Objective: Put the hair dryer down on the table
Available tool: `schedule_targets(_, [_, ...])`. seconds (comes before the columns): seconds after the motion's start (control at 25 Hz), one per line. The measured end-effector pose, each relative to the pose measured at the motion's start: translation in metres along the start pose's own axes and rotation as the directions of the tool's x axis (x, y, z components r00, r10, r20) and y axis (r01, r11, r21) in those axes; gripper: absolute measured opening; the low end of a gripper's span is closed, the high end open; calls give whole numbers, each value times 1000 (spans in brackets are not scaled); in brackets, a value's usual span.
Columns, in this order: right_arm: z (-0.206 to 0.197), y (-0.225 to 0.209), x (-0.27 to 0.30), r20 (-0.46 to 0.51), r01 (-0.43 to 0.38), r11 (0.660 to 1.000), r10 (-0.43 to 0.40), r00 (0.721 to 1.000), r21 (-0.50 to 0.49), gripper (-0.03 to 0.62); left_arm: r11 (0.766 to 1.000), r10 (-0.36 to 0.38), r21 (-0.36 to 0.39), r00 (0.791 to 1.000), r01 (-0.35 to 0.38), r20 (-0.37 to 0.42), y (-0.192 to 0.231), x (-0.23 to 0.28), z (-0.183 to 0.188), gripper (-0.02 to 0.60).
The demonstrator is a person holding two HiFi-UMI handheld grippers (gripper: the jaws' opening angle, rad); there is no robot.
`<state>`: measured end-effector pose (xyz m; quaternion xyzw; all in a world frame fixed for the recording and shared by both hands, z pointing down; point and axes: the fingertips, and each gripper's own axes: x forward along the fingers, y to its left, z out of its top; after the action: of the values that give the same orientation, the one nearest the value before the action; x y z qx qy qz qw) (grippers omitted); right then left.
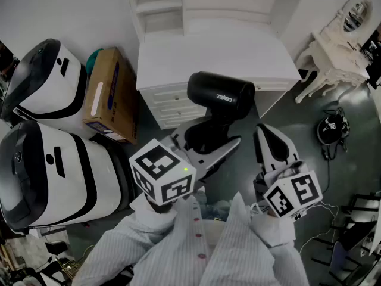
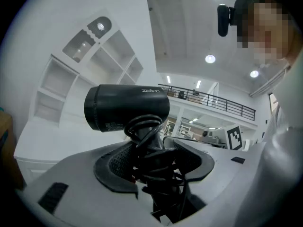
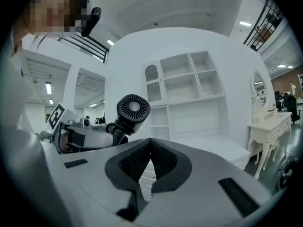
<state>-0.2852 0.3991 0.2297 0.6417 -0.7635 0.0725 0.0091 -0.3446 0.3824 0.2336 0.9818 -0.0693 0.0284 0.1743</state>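
A black hair dryer [image 1: 220, 93] hangs in the air over the front edge of the white table [image 1: 238, 49]. My left gripper [image 1: 208, 140] is shut on its handle, which has the cord wound round it. In the left gripper view the barrel [image 2: 127, 108] lies sideways above the jaws, and the wrapped handle [image 2: 152, 150] sits pressed between the pads. My right gripper [image 1: 269, 139] hovers just right of the dryer with its jaws shut together on nothing [image 3: 150, 148]. From the right gripper view I see the dryer's round rear grille [image 3: 133, 108].
Two large white-and-black cases [image 1: 50, 79] [image 1: 53, 180] stand at the left, with a cardboard box [image 1: 110, 97] beside the table's drawers [image 1: 169, 103]. White shelves [image 1: 178, 5] rise behind the table. A white vanity [image 1: 333, 46] and a black object with cable [image 1: 332, 128] are at the right.
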Motion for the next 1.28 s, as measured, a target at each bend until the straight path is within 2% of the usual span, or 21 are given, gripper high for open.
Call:
schedule_targets(0.4, [9,-4,6,18,-18,1000,19,1000,-11,12,1000,14,-1,1000,-14,9,3,4,5,245])
schedule_targets(0.6, [7,-4,12,19,0,1000,0,1000,6,12,1000,28,-6,1000,-28,8,16,-3,8,245])
schedule_targets(0.96, [-8,-11,10,-51,43,999,-44,998,-15,12,998,49,-48,999,-49,0,33,-8,2,246])
schedule_targets(1.28, [-16,-24,18,-71,5,1000,-5,997,-4,12,997,53,-50,999,-53,7,44,11,5,247])
